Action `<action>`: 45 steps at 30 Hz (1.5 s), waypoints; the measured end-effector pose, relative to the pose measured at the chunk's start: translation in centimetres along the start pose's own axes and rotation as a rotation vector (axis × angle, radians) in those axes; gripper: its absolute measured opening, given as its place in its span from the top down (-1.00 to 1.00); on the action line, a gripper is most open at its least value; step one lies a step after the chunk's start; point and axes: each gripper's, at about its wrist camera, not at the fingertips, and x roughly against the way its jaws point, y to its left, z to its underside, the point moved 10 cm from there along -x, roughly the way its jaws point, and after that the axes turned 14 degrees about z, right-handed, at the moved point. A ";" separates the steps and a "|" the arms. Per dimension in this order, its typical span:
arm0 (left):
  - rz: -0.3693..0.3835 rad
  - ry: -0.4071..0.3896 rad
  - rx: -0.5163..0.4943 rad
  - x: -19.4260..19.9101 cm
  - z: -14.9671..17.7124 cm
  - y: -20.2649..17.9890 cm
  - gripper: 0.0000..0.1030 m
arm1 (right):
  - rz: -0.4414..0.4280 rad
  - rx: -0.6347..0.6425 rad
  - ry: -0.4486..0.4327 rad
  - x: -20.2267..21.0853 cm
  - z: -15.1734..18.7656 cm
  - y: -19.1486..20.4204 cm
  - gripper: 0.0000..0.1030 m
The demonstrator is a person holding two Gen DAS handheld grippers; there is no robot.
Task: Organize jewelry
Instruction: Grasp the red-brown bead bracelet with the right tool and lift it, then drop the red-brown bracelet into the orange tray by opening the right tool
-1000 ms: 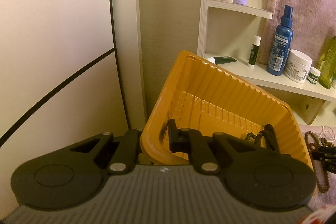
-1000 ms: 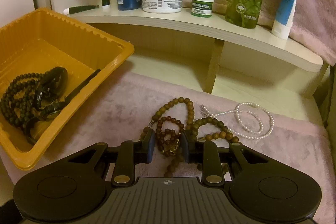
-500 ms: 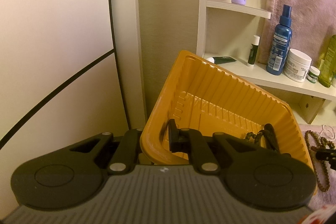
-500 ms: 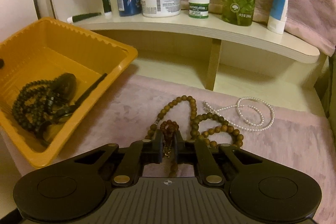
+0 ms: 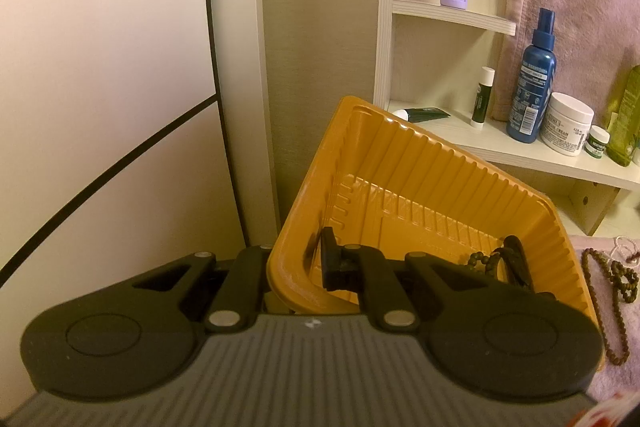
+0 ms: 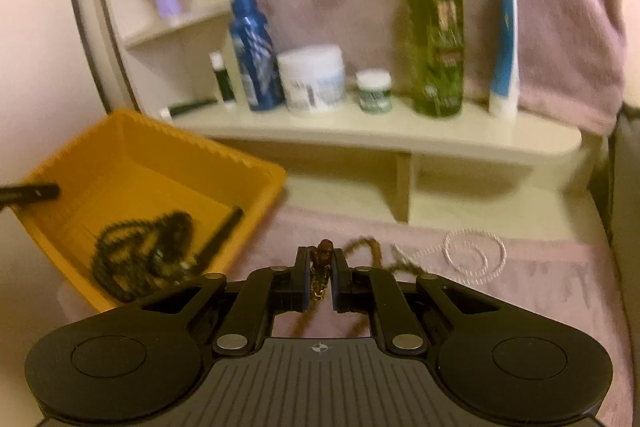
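Left wrist view: left gripper (image 5: 298,269) clamps the near rim of the tilted orange tray (image 5: 432,187), holding dark beads (image 5: 490,263). Right wrist view: right gripper (image 6: 320,277), jaws just closed, pinches the brown bead bracelet (image 6: 322,259); the tray lies to its left, nearer the left hand.

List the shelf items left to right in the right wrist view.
Lip balm → blue spray bottle → white jar → small jar → green bottle → blue tube.
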 end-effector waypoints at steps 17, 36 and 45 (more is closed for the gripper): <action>0.006 -0.004 0.009 0.1 -0.1 0.0 0.84 | -0.305 0.061 -0.030 1.5 -4.3 12.1 0.81; 0.011 -0.008 0.012 0.4 -0.2 0.1 0.84 | -0.334 0.103 0.071 -2.6 -1.5 17.4 0.11; 0.012 -0.010 0.011 0.5 -0.3 0.0 0.84 | -0.301 0.016 0.059 -0.4 -1.0 13.5 -0.01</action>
